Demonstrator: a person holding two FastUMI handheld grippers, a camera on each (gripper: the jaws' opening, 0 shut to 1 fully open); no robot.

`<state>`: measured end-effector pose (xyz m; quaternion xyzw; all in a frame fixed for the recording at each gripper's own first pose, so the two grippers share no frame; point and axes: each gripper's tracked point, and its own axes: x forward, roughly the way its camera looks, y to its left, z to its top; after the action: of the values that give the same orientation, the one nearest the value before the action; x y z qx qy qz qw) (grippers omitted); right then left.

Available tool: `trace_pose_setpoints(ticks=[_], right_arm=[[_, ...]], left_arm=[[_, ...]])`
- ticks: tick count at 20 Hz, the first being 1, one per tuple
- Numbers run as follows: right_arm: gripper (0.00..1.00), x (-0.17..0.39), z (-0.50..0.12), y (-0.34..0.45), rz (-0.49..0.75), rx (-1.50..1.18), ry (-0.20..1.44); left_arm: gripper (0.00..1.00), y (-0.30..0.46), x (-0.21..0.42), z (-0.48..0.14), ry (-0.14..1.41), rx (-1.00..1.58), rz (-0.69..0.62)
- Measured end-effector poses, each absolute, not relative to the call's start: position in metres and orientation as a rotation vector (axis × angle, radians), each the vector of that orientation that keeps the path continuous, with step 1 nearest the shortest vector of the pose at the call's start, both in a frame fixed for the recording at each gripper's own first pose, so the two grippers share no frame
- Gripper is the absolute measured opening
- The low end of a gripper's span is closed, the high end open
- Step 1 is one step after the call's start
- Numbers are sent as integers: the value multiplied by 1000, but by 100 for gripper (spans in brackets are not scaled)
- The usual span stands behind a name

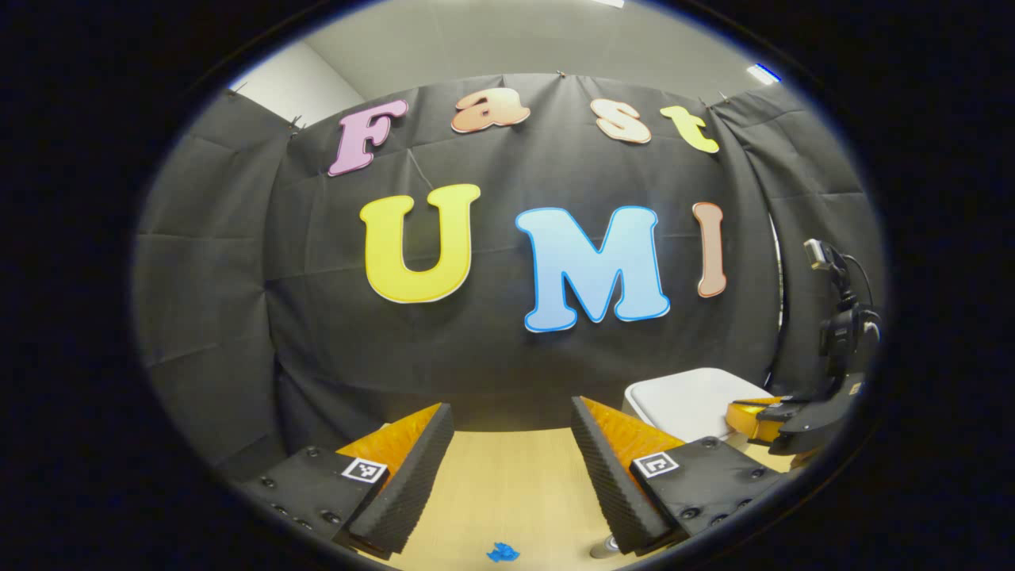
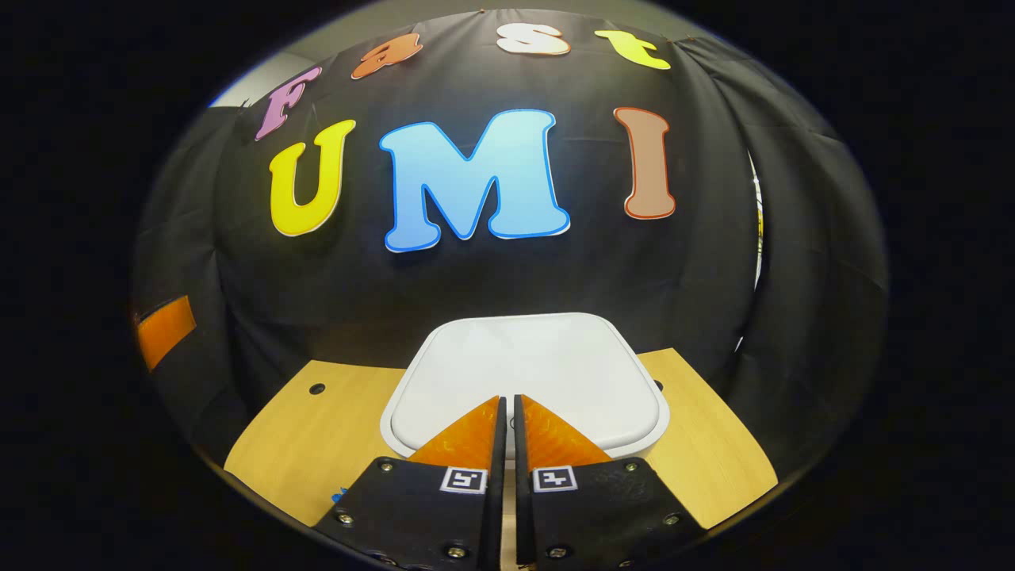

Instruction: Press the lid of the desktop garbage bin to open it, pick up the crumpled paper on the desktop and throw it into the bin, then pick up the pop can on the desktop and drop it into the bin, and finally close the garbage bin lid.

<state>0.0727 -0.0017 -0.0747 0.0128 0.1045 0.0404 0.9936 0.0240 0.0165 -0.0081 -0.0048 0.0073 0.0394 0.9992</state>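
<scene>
Left gripper view, lower left to right: left tongs spread wide with nothing between them, bare bench showing through the gap. At the bottom edge, a small blue scrap lies on the bench, too small to identify. Just right of it, beside the right-hand finger, a sliver of a grey rounded thing; cannot tell whether it is the pop can. Lower right: white bin lid, down and flat. Over its right edge, the right tongs seen from the side.

Right gripper view, lower centre: right tongs closed, fingers nearly together, gripping nothing, tips over the near edge of the bin lid. Contact with the lid: cannot tell. Lid fills the middle of the frame, closed; bench to either side.

Judgement: step in hand is the press to open; paper and can not yet handled.

Risks:
- Press lands at the near rim, not the centre; the latch may not release.
- Off-axis push could slide or tip the light bin toward the cloth wall.
- Tips could skid off the smooth lid.
- Left tongs held low near the bench items could knock them.
</scene>
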Motion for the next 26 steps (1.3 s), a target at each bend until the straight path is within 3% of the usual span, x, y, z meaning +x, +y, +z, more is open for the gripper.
trace_pose_setpoints(ticks=[18,26], right_arm=[[6,72,-69,-1,118,-21,178],[6,64,0,-7,72,104,19]], left_arm=[[99,16,27,-8,8,-13,70],[99,25,25,-4,-6,6,93]])
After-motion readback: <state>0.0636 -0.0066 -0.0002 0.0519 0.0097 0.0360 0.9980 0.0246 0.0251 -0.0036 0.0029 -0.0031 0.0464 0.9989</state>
